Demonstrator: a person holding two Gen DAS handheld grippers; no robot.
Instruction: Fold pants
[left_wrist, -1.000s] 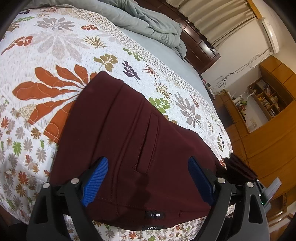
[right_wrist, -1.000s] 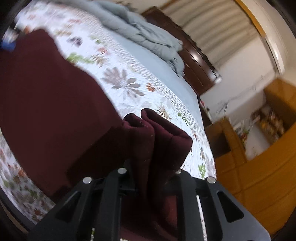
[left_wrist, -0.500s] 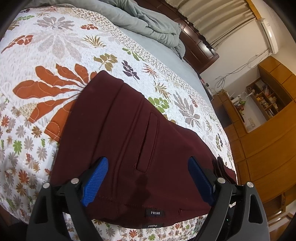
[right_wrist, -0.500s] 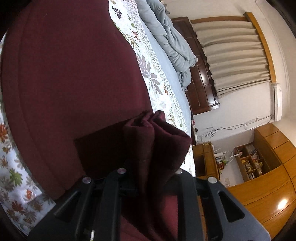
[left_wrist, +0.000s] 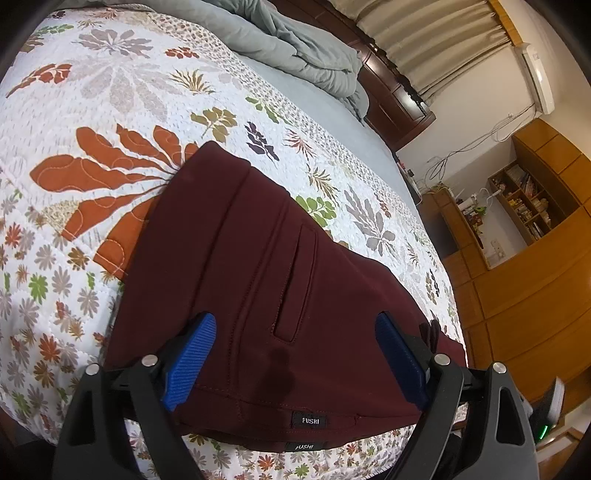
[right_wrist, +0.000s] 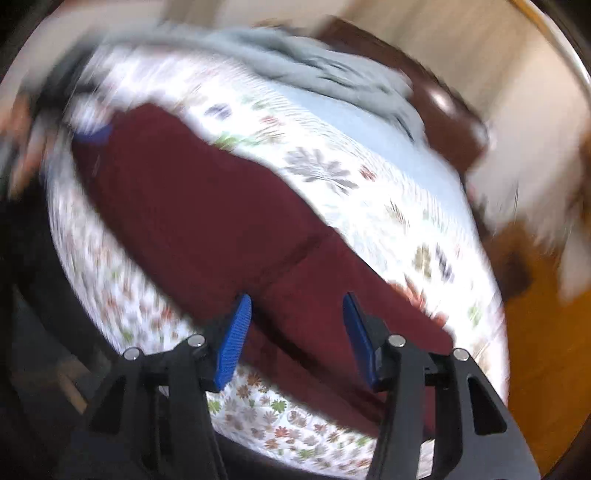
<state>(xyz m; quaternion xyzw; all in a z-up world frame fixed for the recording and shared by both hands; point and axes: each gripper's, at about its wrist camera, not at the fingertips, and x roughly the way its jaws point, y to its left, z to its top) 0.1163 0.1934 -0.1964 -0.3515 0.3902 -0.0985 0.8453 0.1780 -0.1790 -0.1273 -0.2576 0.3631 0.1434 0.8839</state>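
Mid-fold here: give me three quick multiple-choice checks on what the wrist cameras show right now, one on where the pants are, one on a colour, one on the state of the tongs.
1. Where do the pants lie?
A. On the floral bedspread
B. On the wooden floor
C. Over the grey duvet

2. What colour are the pads of the left tongs?
A. Red
B. Blue
C. Green

3. What state are the right tongs in?
A. Shut on a bunch of fabric
B. Shut on nothing
C. Open, fingers spread above the pants

Key:
1 A: maroon cloth lies flat on the leaf-print quilt, with the duvet heaped farther up the bed.
2 B: both ribbed pads show blue against the black frame.
3 C: despite the blur, a wide gap shows between the blue pads, with no cloth pinched.
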